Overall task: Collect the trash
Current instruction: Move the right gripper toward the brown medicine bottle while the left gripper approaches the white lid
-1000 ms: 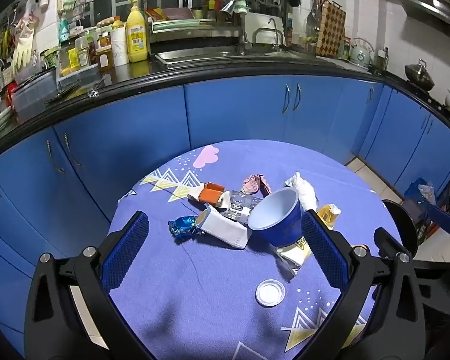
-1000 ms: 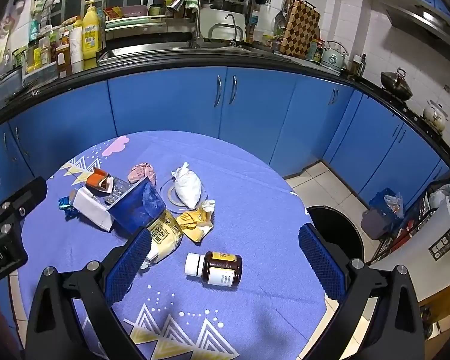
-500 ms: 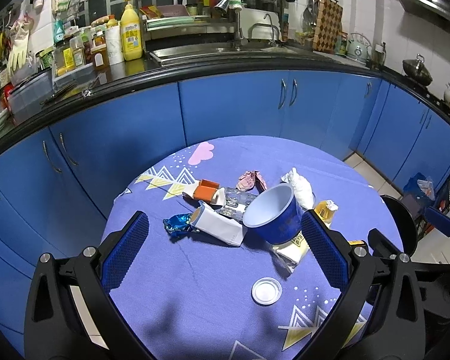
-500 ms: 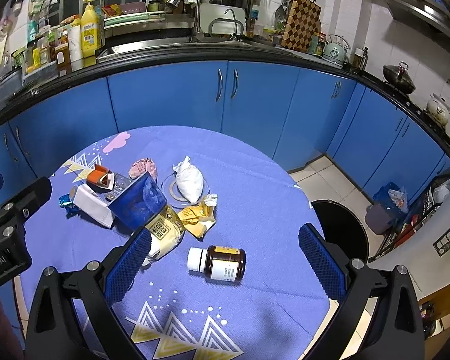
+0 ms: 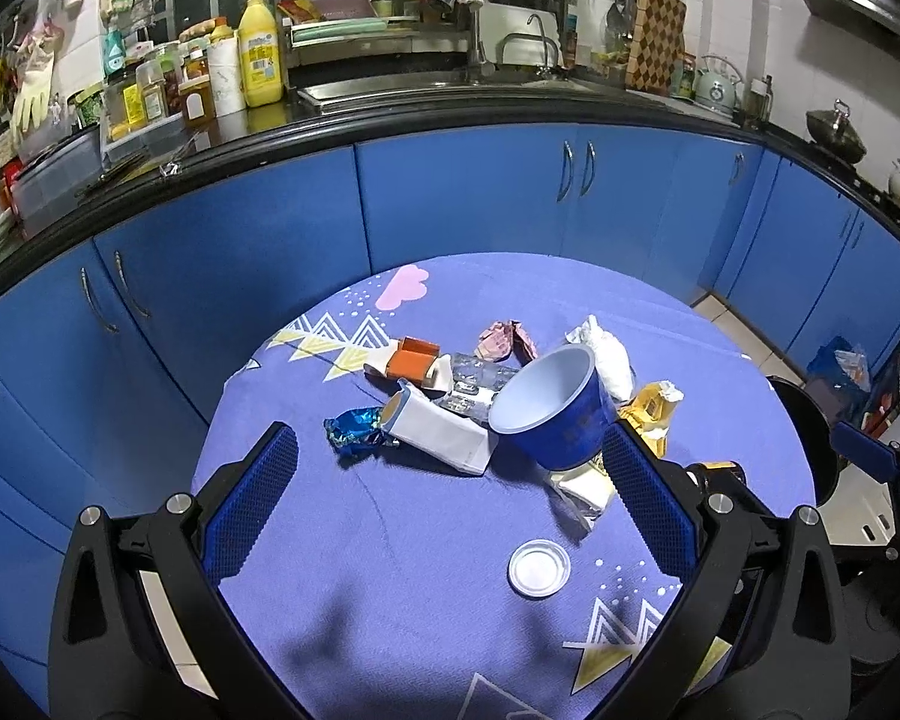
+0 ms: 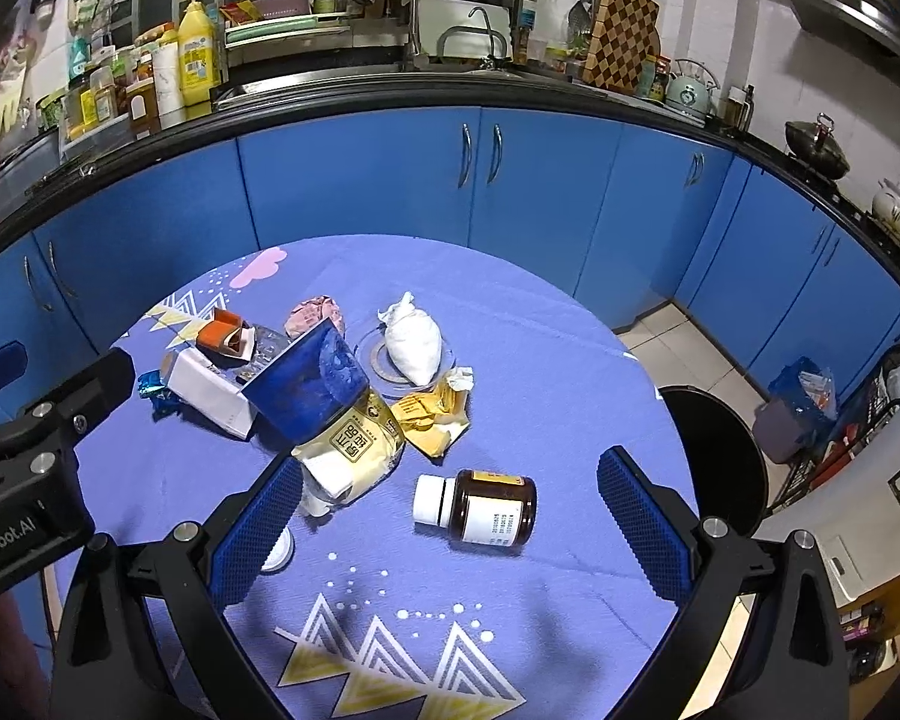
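Both tongs released, left gripper (image 5: 447, 495), right gripper (image 6: 447, 516). Brown pill bottle (image 6: 479, 507) at 12 o'clock of right gripper: rigid, light, rolls; pinch across body.

"Robot.AI" on left gripper (image 6: 42, 456) body

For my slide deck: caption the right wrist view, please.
Open right gripper hovers over a brown pill bottle lying beside a trash pile on the round table.

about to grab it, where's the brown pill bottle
In the right wrist view, the brown pill bottle lies on its side between the open fingers, right of the cream packet.
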The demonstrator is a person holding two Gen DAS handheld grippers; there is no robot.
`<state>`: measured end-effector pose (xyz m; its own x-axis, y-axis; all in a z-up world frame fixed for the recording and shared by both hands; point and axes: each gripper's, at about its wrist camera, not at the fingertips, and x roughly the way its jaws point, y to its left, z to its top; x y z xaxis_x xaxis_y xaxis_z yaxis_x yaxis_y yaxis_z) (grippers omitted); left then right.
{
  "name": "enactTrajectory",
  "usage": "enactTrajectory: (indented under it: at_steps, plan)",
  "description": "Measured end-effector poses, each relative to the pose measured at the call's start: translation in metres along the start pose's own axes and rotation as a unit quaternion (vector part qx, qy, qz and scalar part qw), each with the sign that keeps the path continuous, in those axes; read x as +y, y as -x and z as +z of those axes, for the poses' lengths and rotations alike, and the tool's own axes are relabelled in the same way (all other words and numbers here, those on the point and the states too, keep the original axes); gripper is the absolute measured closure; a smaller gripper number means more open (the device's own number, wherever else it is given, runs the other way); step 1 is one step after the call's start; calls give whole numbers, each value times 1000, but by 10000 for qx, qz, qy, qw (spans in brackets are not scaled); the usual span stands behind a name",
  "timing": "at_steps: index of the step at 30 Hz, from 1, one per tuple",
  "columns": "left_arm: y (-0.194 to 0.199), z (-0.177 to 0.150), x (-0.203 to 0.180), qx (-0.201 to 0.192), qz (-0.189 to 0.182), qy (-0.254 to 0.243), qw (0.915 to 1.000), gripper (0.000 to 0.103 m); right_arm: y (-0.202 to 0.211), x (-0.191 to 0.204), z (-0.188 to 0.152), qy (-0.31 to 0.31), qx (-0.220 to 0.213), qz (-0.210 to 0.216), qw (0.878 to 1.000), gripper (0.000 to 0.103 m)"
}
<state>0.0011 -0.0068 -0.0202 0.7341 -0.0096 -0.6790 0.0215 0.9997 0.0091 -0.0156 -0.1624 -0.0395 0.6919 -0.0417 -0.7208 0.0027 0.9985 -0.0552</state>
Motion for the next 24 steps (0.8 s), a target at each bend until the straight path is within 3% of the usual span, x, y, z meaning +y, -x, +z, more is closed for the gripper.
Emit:
enactTrajectory:
  at_steps: [24]
  plan:
    - [-10,1,3,86,15,111,9999,3,-10,-7,-3,25,132,-10,9999,7]
